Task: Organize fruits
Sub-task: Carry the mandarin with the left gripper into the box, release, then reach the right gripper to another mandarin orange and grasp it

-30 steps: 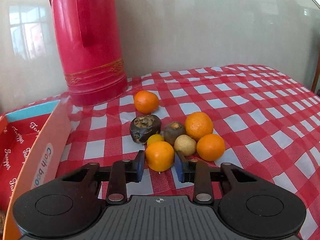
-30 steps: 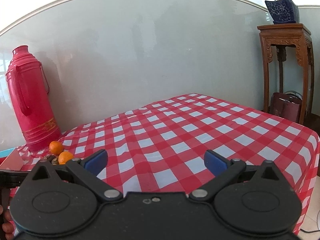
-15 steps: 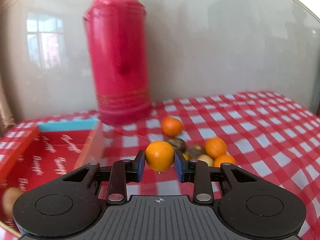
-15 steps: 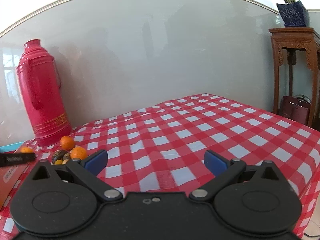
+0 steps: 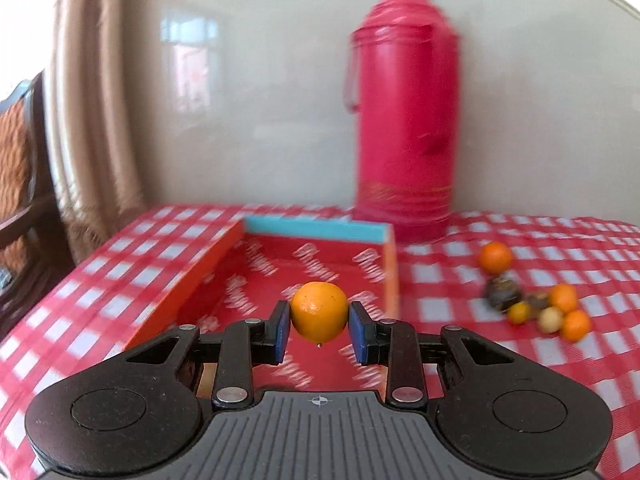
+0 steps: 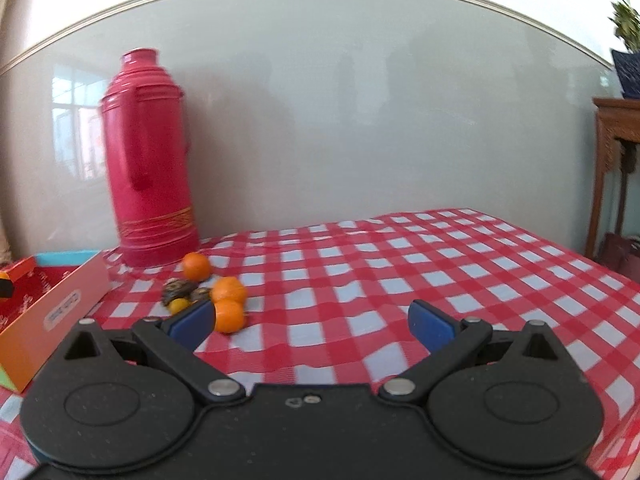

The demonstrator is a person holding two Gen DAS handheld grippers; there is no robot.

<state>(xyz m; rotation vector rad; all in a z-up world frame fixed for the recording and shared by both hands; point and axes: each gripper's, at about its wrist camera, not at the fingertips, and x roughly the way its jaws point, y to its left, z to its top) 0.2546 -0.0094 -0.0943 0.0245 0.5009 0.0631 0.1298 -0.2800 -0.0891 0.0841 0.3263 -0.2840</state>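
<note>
Tablecloth [image 6: 400,264]: red and white check, covering the table up to the pale wall.
Flask [image 5: 404,112]: tall red vacuum flask with gold bands near the base, upright at the back of the table, just behind the far right corner of the box.
Box [image 5: 224,256]: shallow open carton, orange outer walls, pale blue far wall, red printed lining; left of the fruit pile, near the table's left edge.
Right gripper [image 6: 310,322]: black body, blue pads spread wide, nothing between them; above bare cloth, left pad overlapping the near edge of the pile in the right wrist view.
Left gripper [image 5: 319,330]: black body, blue pads pressed on either side of the held orange; above the box interior.
Held orange [image 5: 319,311]: round, bright orange, small stem nub at the underside; clamped between the left gripper's pads, clear of the box floor.
Fruit pile [image 6: 208,294]: on the cloth right of the box, in front of the flask; small oranges, a dark brown wrinkled fruit, a small yellow one, a pale round one, closely bunched.
Lone orange [image 6: 196,266]: at the back of the pile, nearest the flask base.
</note>
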